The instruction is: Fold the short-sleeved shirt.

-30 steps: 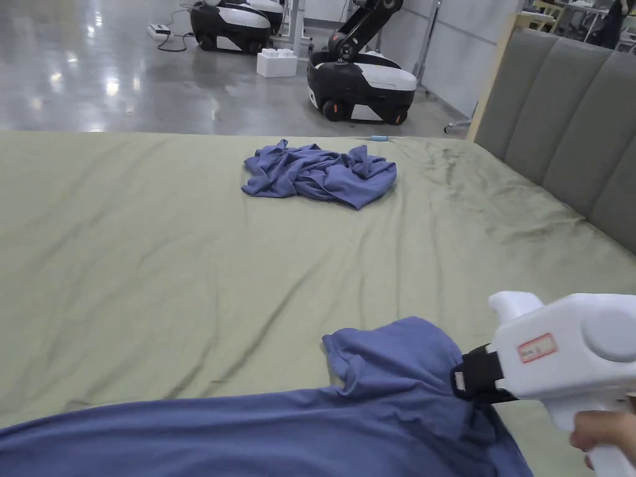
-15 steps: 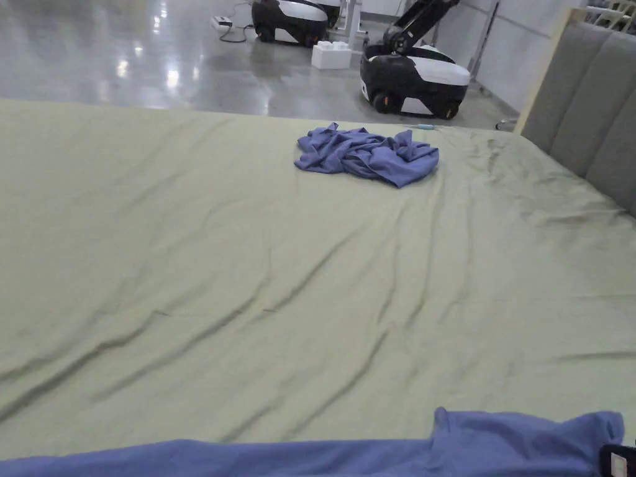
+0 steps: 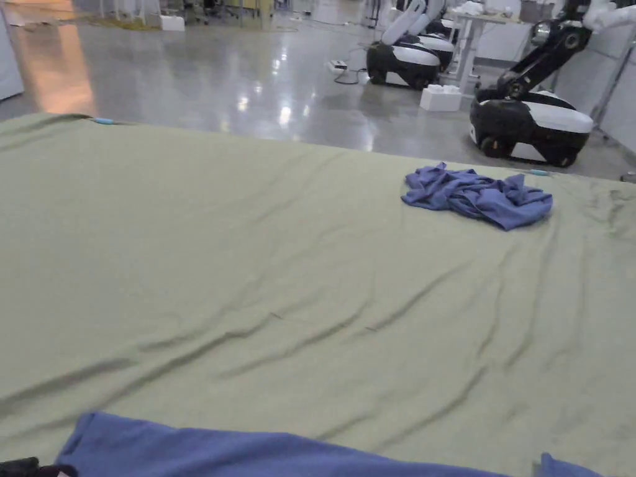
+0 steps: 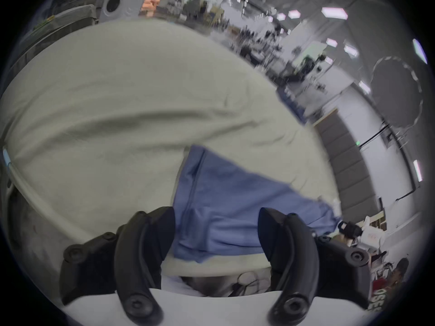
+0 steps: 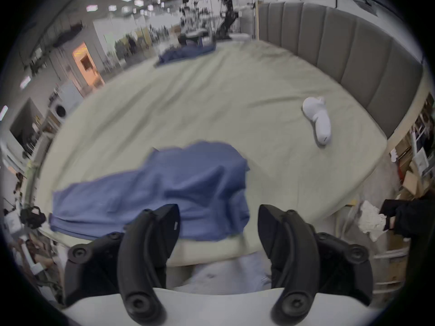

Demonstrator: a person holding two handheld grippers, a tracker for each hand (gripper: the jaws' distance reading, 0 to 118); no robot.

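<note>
Sock (white) beyond shirt

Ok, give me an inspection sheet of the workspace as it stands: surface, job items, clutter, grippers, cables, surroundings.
Surface: bed under a wrinkled green sheet.
Job's things: blue shirt spread at the near edge, not folded.
Clutter: crumpled blue garment at the far side; white sock near the headboard.
Grippers: left gripper open over the shirt's edge; right gripper open, holding nothing.
Cables: one on the floor by the parked robots.
Surroundings: glossy floor, white box.
</note>
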